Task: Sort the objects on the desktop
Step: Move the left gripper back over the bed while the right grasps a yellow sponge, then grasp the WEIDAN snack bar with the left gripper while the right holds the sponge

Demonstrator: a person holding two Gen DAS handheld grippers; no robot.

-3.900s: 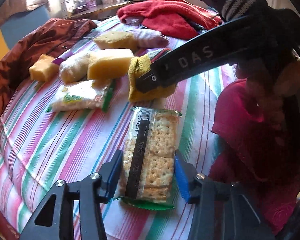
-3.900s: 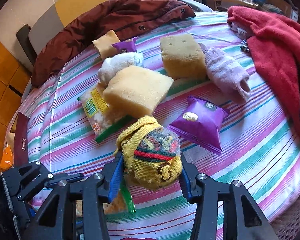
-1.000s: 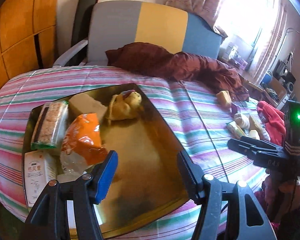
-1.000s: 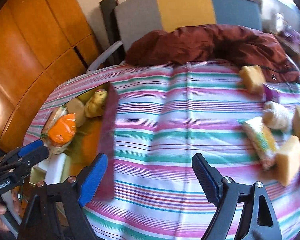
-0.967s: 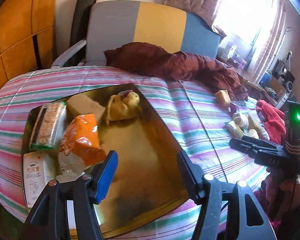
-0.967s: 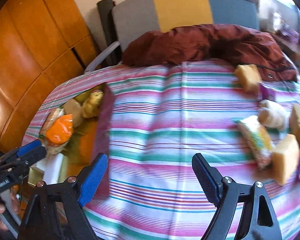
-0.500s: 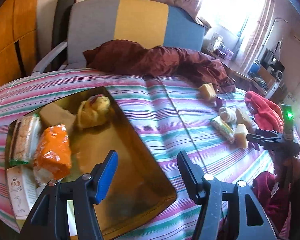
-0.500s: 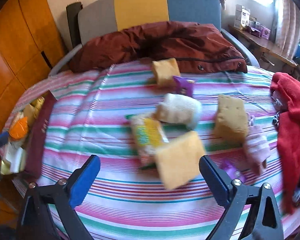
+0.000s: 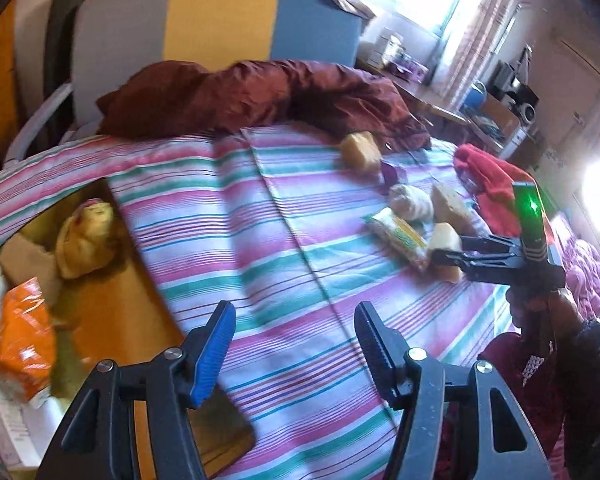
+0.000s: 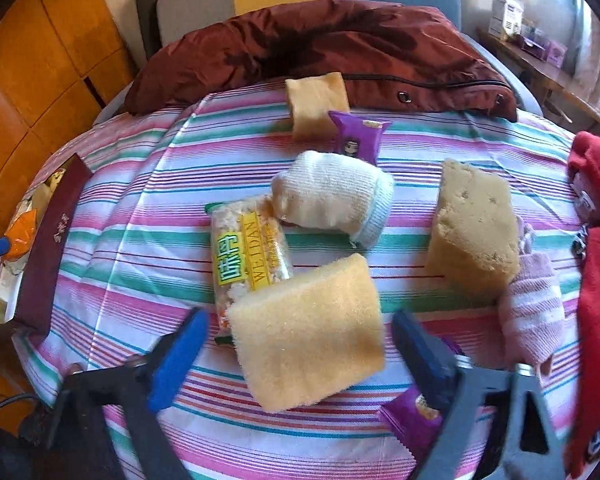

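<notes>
The right gripper (image 10: pixel 296 344) hovered over the yellow sponge (image 10: pixel 306 332) on the striped desk (image 10: pixel 148 184), its jaws closing around the sponge but not yet touching it. A rice-cracker packet (image 10: pixel 248 252) lay partly under the sponge's far-left edge, a white sock (image 10: pixel 332 200) beyond. The left gripper (image 9: pixel 294 340) was open and empty, left of the sponge, near the tray (image 9: pixel 112 320).

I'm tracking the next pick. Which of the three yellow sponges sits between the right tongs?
The flat sponge overlapping the rice-cracker packet, between the closing right tongs; the other two lie farther back.
</notes>
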